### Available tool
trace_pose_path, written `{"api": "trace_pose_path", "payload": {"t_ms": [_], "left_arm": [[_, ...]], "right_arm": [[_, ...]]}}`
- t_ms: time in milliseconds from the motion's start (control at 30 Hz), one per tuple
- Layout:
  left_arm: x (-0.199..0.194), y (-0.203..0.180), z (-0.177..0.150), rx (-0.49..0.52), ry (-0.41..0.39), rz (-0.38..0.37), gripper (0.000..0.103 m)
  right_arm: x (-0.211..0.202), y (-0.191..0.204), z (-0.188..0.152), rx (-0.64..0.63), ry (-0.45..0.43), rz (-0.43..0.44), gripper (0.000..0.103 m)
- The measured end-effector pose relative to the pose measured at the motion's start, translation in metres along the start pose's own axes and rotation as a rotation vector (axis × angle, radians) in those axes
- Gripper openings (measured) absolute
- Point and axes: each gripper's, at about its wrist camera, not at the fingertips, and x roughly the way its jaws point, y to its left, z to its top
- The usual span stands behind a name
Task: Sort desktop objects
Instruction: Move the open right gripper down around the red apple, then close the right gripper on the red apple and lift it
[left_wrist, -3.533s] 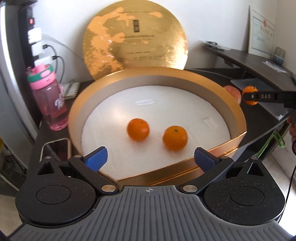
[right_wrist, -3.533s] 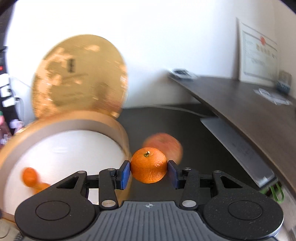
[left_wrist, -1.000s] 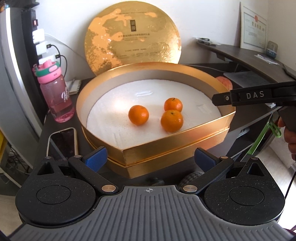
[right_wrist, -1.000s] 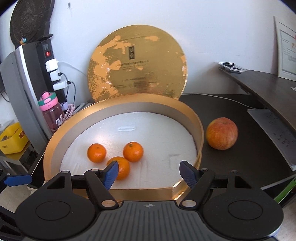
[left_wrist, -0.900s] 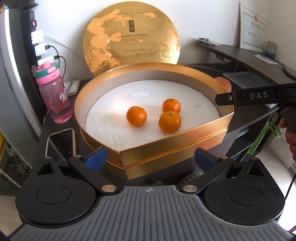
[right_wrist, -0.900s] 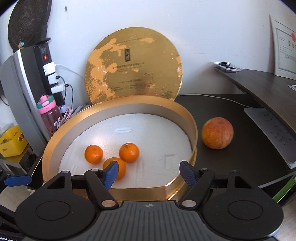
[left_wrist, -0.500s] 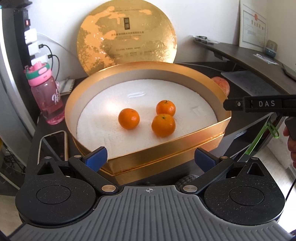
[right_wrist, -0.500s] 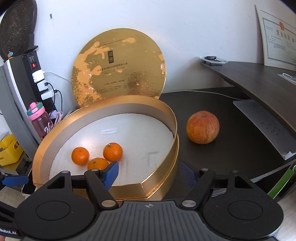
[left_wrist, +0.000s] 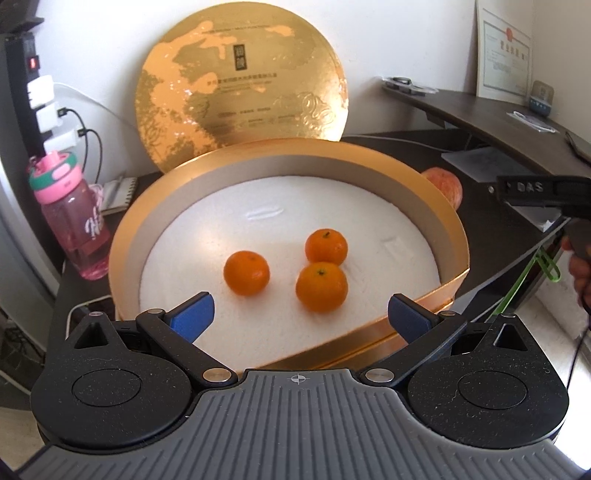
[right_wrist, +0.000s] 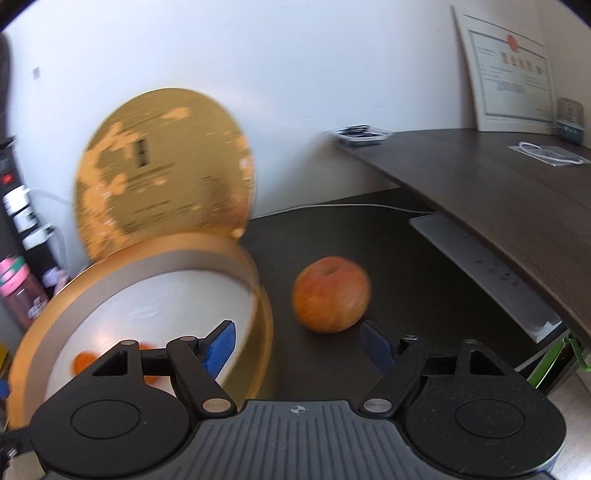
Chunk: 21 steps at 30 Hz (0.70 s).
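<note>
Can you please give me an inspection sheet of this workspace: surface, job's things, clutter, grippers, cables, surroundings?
Surface: dark desk, with a higher shelf on its right.
Job's things: three oranges lie in the gold box on its white liner; apple sits on the desk outside the box, apart from it.
Clutter: pink bottle, notebook, round gold lid leaning on the wall.
Grippers: left gripper open, empty, over the box's near edge; right gripper open, empty, jaws just opened a little, pointing at the apple.
Cables: chargers plugged into the power strip; white cable along the desk.
Surroundings: white wall, framed certificate.
</note>
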Motion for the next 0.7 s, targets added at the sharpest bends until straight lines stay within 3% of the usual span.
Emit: {"api": "trace_pose_path", "payload": {"t_ms": [267,700], "left_arm": [[0.018,-0.003,0.008,0.015,0.018,-0.016,0.103],[0.027,-0.007,0.010,0.031,0.030,-0.034,0.103]], "right_arm": [[0.061,-0.022,0.013,0.066,0.027,-0.015,0.083],[0.116,-0.022,0.020,0.104,0.096,-0.019,0.082]]}}
